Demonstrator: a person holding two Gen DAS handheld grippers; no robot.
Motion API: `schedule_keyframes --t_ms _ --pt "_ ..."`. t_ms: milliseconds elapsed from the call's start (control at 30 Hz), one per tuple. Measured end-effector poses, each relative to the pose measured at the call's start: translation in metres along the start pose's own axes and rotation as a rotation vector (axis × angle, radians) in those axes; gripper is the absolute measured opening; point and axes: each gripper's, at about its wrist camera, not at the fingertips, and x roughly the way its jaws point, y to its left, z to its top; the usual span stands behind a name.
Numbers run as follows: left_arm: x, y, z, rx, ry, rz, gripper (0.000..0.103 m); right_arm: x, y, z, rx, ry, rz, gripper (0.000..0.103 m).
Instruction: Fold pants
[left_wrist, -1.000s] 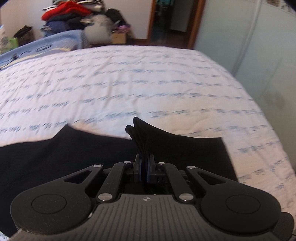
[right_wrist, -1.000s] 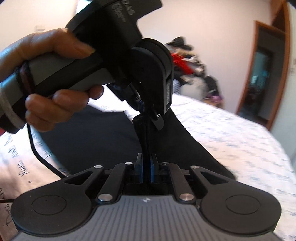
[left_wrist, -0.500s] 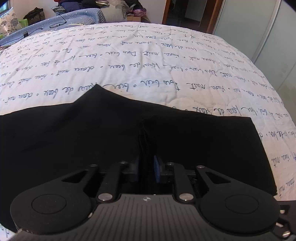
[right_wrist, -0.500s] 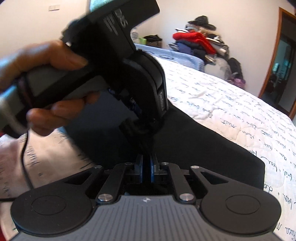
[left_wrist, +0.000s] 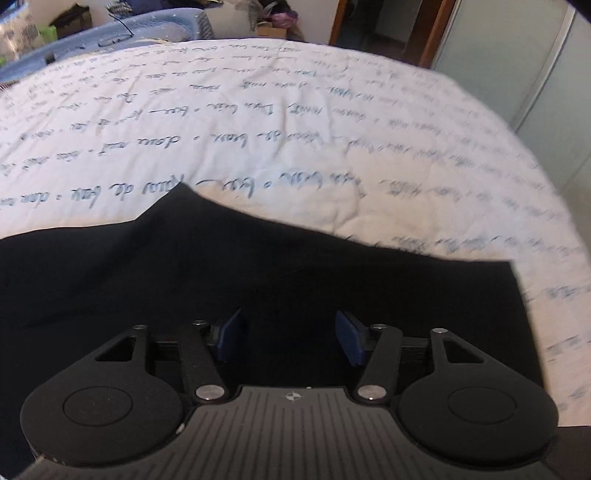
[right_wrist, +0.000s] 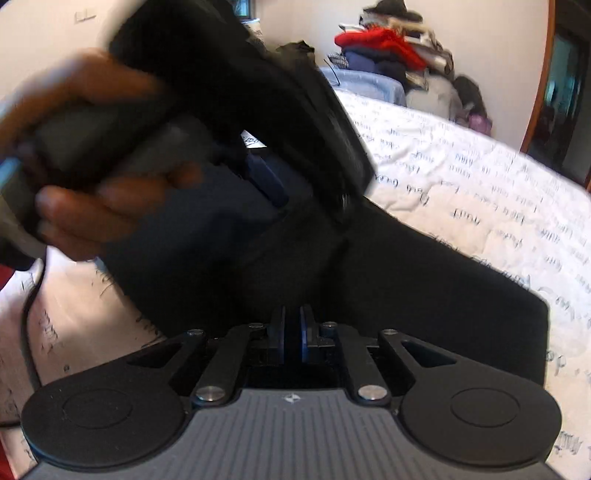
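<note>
Black pants (left_wrist: 258, 266) lie flat on a white bedspread (left_wrist: 258, 122) printed with blue script. My left gripper (left_wrist: 290, 338) is open just above the pants, its blue pads (left_wrist: 231, 334) apart and holding nothing. In the right wrist view the pants (right_wrist: 424, 288) lie folded on the bed. My right gripper (right_wrist: 291, 334) is shut on the edge of the pants. The left gripper (right_wrist: 273, 184), held in a hand (right_wrist: 92, 206), hovers blurred above the fabric just ahead of my right gripper.
A pile of clothes (right_wrist: 388, 48) sits beyond the far end of the bed. A blue cushion (left_wrist: 110, 40) lies at the bed's far left. A doorway (left_wrist: 384, 22) and pale wardrobe doors (left_wrist: 524, 74) stand to the right. A cable (right_wrist: 31, 302) hangs at left.
My left gripper lowered the pants edge onto the bed, then opened and let go. My right gripper stays shut on the fabric. The left gripper has started to move away.
</note>
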Motion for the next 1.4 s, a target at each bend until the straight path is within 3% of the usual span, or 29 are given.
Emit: schedule_keyframes --t_ms 33,133,233,267,333,400,500,633,767,867,967,1033,1067,1100,1200,1267,1300,1400 --pt "-0.007 0.0 -0.005 -0.005 -0.025 -0.002 0.052 -0.007 0.001 -0.001 0.008 -0.011 -0.011 0.008" --pt "-0.023 0.003 -0.013 -0.028 -0.084 -0.046 0.056 -0.034 -0.007 -0.005 0.058 -0.088 -0.091 0.008" --pt "-0.011 -0.005 -0.012 0.038 -0.071 0.026 0.056 -0.044 -0.037 -0.01 0.171 -0.14 -0.215 0.008" --pt "-0.006 -0.004 -0.01 0.032 -0.043 0.05 0.052 -0.037 -0.05 -0.011 0.209 -0.116 -0.211 0.009" --pt "-0.015 0.008 -0.013 -0.024 -0.047 -0.001 0.051 -0.029 -0.065 -0.015 0.276 -0.055 -0.164 0.009" --pt "-0.034 0.022 -0.02 -0.043 -0.067 -0.017 0.056 -0.057 -0.054 -0.013 0.264 -0.129 -0.143 0.009" --pt "-0.064 0.047 -0.038 -0.061 -0.104 0.016 0.067 -0.099 -0.028 -0.008 0.226 -0.237 -0.064 0.009" --pt "-0.095 0.079 -0.06 -0.063 -0.126 0.072 0.07 -0.095 -0.005 -0.007 0.184 -0.2 0.076 0.009" --pt "-0.122 0.111 -0.08 -0.039 -0.158 0.177 0.078 -0.073 0.033 0.003 0.101 -0.171 0.063 0.009" --pt "-0.136 0.138 -0.092 -0.055 -0.188 0.267 0.079 -0.061 0.034 0.005 0.108 -0.168 0.084 0.009" --pt "-0.148 0.164 -0.098 -0.097 -0.204 0.314 0.079 -0.055 0.029 0.002 0.127 -0.157 0.043 0.01" --pt "-0.158 0.179 -0.1 -0.119 -0.227 0.333 0.08 -0.05 0.022 0.001 0.145 -0.159 -0.016 0.018" --pt "-0.163 0.185 -0.101 -0.123 -0.241 0.349 0.082 -0.038 0.01 0.003 0.179 -0.163 -0.049 0.044" --pt "-0.167 0.191 -0.102 -0.125 -0.257 0.371 0.083 -0.034 0.0 0.002 0.24 -0.147 -0.081 0.082" --pt "-0.182 0.204 -0.107 -0.131 -0.32 0.45 0.094 -0.03 -0.009 0.005 0.345 -0.126 -0.13 0.086" --pt "-0.189 0.213 -0.11 -0.131 -0.359 0.495 0.102 -0.044 0.017 0.01 0.253 -0.173 -0.121 0.088" --pt "-0.191 0.217 -0.111 -0.136 -0.368 0.516 0.102 -0.047 0.035 0.014 0.192 -0.18 -0.117 0.1" --pt "-0.191 0.232 -0.112 -0.168 -0.336 0.514 0.102 -0.044 0.086 0.025 -0.013 -0.158 -0.128 0.103"
